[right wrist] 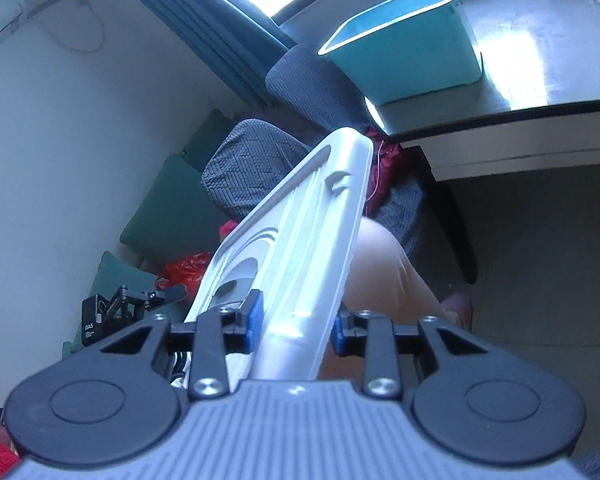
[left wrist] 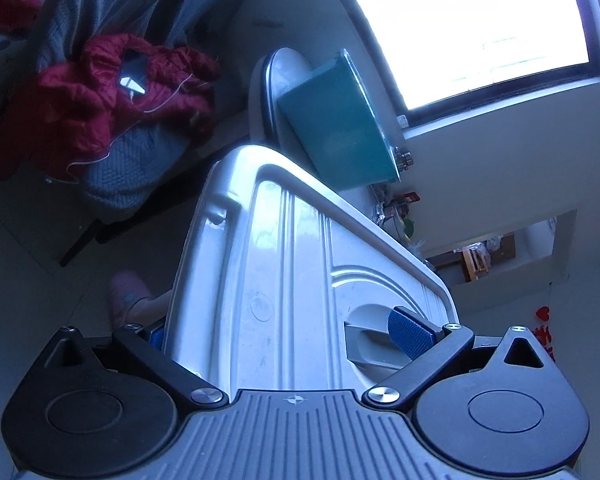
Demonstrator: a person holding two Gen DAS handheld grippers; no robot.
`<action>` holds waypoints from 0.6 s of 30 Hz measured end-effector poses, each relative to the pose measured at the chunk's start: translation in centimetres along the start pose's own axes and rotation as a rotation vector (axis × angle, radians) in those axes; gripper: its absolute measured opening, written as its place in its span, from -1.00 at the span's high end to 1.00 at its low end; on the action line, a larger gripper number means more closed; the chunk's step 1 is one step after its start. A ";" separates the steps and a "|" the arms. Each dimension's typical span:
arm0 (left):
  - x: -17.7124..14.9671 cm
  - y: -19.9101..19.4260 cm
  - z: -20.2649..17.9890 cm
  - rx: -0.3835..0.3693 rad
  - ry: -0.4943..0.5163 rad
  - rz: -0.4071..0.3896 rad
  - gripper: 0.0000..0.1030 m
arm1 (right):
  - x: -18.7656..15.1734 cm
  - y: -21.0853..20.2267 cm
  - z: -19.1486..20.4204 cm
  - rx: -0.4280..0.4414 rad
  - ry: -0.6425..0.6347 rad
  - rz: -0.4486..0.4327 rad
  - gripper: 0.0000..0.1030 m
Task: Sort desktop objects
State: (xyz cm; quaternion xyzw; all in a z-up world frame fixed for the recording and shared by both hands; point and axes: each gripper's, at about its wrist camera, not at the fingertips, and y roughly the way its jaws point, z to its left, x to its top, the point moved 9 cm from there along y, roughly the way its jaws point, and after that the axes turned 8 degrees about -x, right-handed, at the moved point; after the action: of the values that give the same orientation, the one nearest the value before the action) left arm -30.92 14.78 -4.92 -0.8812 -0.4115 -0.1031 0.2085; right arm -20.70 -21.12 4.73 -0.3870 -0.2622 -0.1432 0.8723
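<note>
A white plastic lid [left wrist: 284, 272] with moulded ridges and a grey handle recess fills the left wrist view. My left gripper [left wrist: 284, 336] is shut on the lid's near edge, blue pads on either side. In the right wrist view the same lid [right wrist: 300, 248] stands tilted on edge, and my right gripper [right wrist: 296, 326] is shut on it with its blue pads [right wrist: 254, 320] against both faces. A teal bin [right wrist: 404, 48] stands open on the desk [right wrist: 540, 48] beyond; it also shows in the left wrist view [left wrist: 336, 120]. The left gripper [right wrist: 132, 304] shows at the lid's far end.
A grey chair [left wrist: 132, 152] carries a red jacket [left wrist: 112, 92] and a phone [left wrist: 134, 74]. Small clutter [left wrist: 396, 216] lies on the desk. A bright window [left wrist: 472, 24] is behind. A person's knee [right wrist: 380, 272] is under the lid. Green cushions [right wrist: 168, 208] lie by the wall.
</note>
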 end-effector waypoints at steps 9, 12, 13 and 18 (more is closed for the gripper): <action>2.1 1.6 -4.2 0.033 0.133 0.038 -0.97 | 0.5 -0.8 -2.4 0.042 0.043 -0.075 0.31; 3.0 3.1 -6.1 0.047 0.206 0.078 -0.97 | 0.8 -1.2 -3.5 0.048 0.068 -0.109 0.29; 3.3 3.7 -6.6 0.053 0.226 0.093 -0.97 | 0.9 -1.4 -3.8 0.048 0.076 -0.121 0.28; 4.9 6.4 -8.2 0.080 0.309 0.143 -0.97 | 1.2 -1.8 -5.7 0.044 0.107 -0.172 0.25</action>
State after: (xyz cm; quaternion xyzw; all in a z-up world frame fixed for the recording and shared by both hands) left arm -22.97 10.76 2.30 -0.8729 -0.3149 -0.2056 0.3110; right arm -18.57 -26.63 3.31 -0.3357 -0.2505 -0.2326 0.8778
